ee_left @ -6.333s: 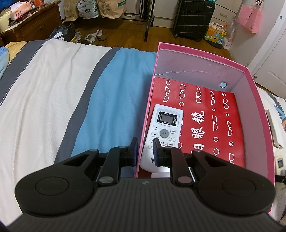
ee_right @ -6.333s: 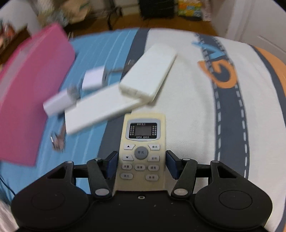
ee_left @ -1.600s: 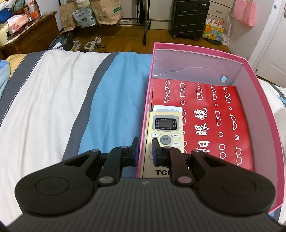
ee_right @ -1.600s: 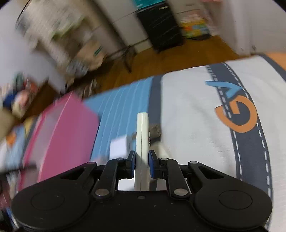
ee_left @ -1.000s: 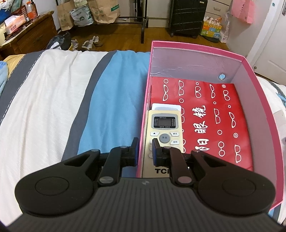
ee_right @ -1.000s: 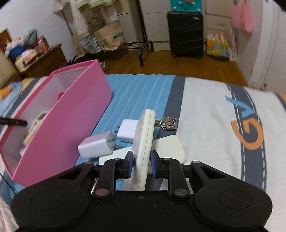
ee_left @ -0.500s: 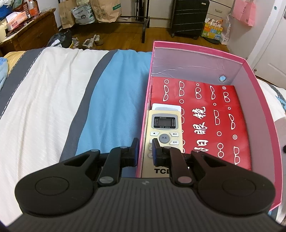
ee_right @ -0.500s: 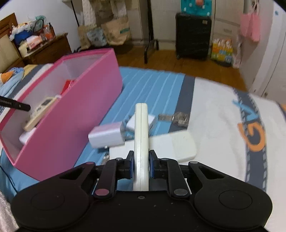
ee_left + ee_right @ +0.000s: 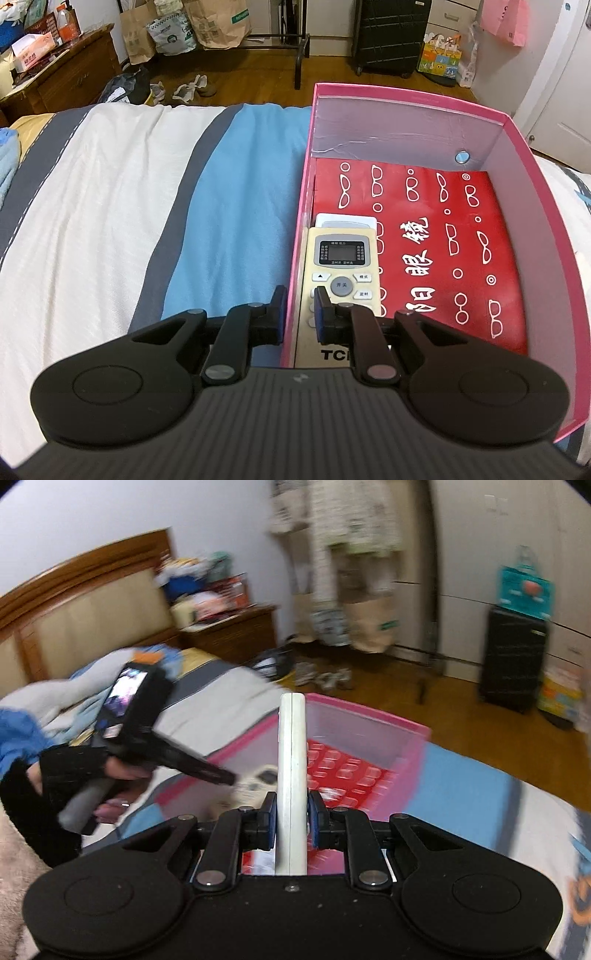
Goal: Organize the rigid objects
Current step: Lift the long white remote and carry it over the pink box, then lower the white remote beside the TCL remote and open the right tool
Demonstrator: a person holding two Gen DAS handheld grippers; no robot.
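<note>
Straddling the near left wall of the pink box [image 9: 517, 236], the left gripper [image 9: 300, 310] has its fingers pinched on that wall, one outside, one inside. Left wrist view alone shows the box floor: red paper printed with glasses [image 9: 443, 236], a beige remote [image 9: 341, 266] lying face up on a white remote [image 9: 345, 222] along the left wall. Box sits on a striped bed [image 9: 110, 206].

Right wrist view, blurred, shows what the other cannot: right gripper [image 9: 291, 821] clamped on a white remote held edge-on [image 9: 291, 760], above the box [image 9: 406, 746]; a gloved hand [image 9: 66, 771] grips the left gripper's handle at the box's edge.
</note>
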